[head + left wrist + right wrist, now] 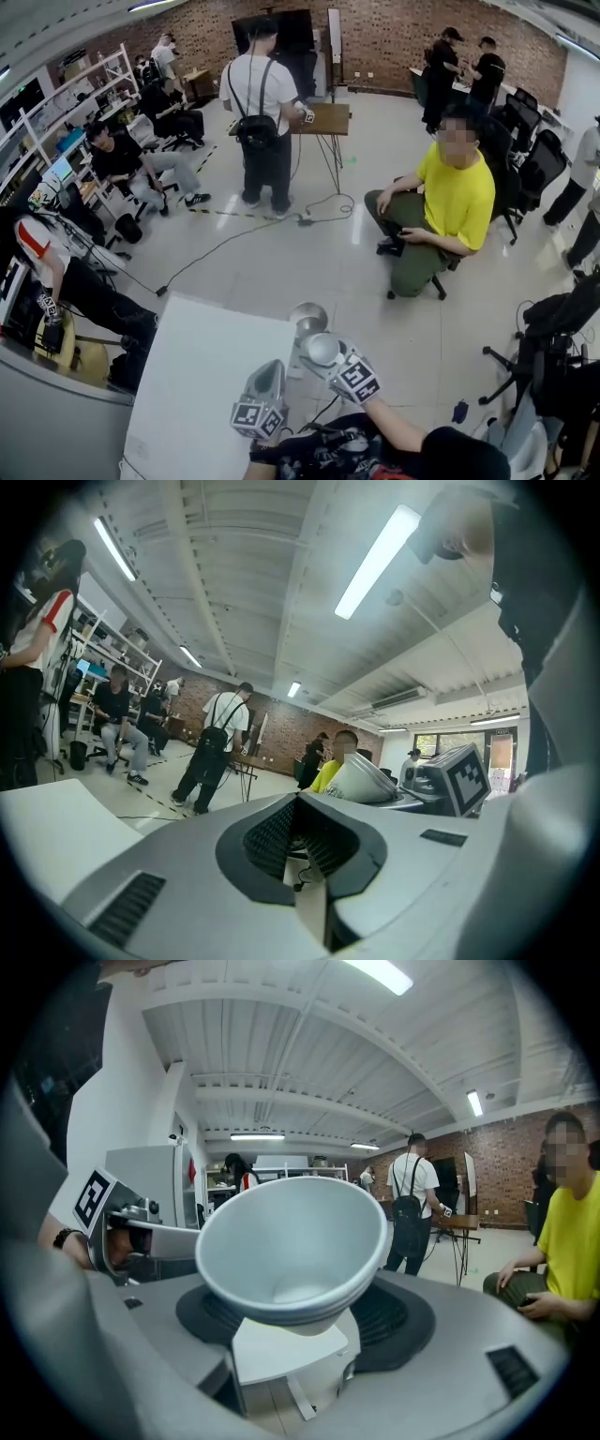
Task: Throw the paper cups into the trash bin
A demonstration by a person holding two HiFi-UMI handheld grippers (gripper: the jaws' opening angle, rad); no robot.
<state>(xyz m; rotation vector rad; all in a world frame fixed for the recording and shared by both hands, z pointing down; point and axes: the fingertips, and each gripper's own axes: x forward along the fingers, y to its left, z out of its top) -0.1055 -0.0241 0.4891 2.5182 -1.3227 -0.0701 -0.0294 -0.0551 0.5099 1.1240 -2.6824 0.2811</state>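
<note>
Right gripper (300,1324) carries our step. Its jaws stand wide and are clamped on the lower body of a white paper cup (291,1241), which lies tipped over in the grip with its open mouth facing back toward the gripper's camera; it looks empty inside. In the head view we see the cup held in the air just past the right edge of the white tabletop (206,375), near its far right corner, over the floor and not over the top. Our left gripper (298,829) hangs beside it, nearer the tabletop, with its jaws brought together and nothing between them. Its own view shows the cup just to its right. We judge that the pick-up is done and that we are in the carry, taking the cup to the trash bin. We cannot place that bin with confidence. A round grey thing (307,319) stands just off the tabletop's far right corner, just beyond the cup. It may be the bin's mouth, but the head view shows it too small for us to be sure. If it is, the next move calls for little travel: we bring the cup over that opening and only then part the jaws, so that it drops inside and not onto the floor.
</note>
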